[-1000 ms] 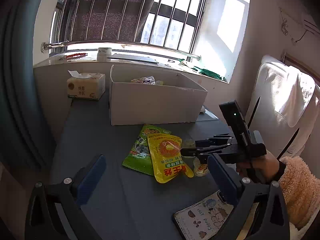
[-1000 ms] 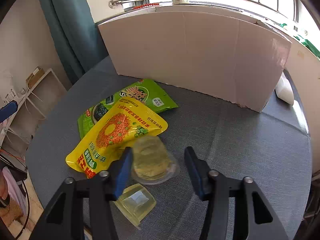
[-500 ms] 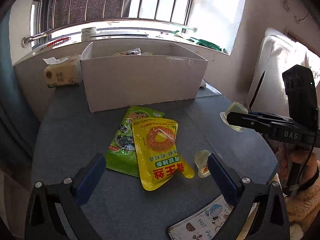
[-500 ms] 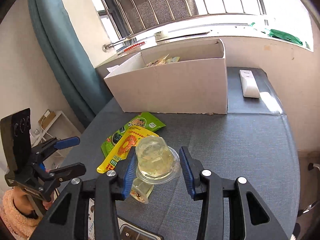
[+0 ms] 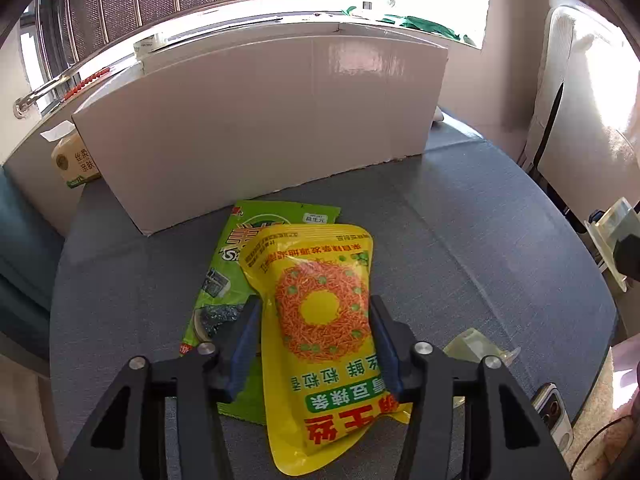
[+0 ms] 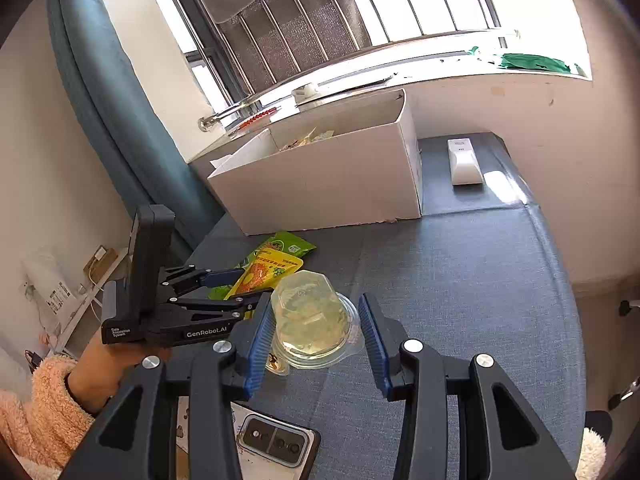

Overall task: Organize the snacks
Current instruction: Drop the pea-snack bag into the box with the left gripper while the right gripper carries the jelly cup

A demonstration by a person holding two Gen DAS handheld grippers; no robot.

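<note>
My left gripper (image 5: pixel 316 340) is shut on the yellow snack bag (image 5: pixel 320 320), low over the grey table; it also shows in the right wrist view (image 6: pixel 228 284). The bag lies across a green snack bag (image 5: pixel 236 248). My right gripper (image 6: pixel 316 328) is shut on a clear jelly cup (image 6: pixel 312 316) and holds it above the table; the cup shows at the right edge of the left wrist view (image 5: pixel 612 236). A second jelly cup (image 5: pixel 472 346) lies on the table. The white cardboard box (image 6: pixel 332 184) stands behind with snacks inside.
A tissue box (image 5: pixel 74 164) stands left of the cardboard box. A white remote (image 6: pixel 464 162) lies right of it. A phone (image 6: pixel 276 444) rests on a printed card near the table's front edge. A white chair (image 5: pixel 580 92) stands at the right.
My left gripper has dropped to the table and closed on the yellow bag. My right gripper has lifted higher with the jelly cup.
</note>
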